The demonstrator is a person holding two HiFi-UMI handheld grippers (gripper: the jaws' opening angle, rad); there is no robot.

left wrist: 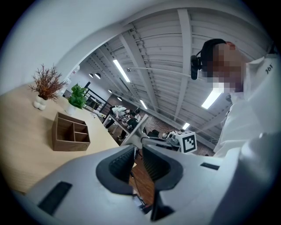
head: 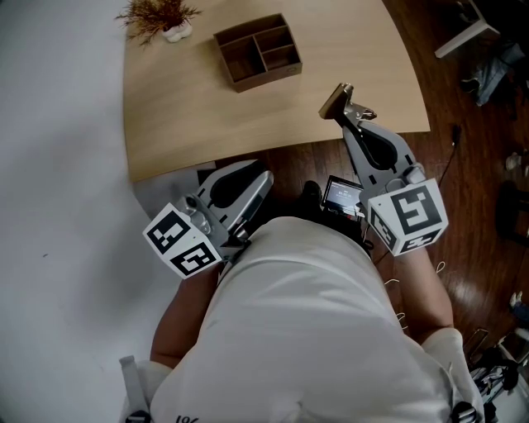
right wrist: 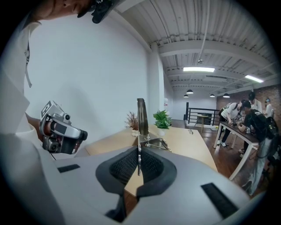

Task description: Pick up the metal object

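Dried plant [head: 155,15] partly beyond top edge.

Head view looks steeply down on the table [head: 190,124]; both gripper views skim low across it; all share the plant [head: 157,15].

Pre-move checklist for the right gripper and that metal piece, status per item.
1. Right gripper shut on the metal object: ok.
2. Metal object upright between the pads: ok.
3. Metal object lifted off the table: cannot tell.
4. Left gripper empty, jaws slightly apart: ok.
5. Wooden organizer well apart from the held object: ok.
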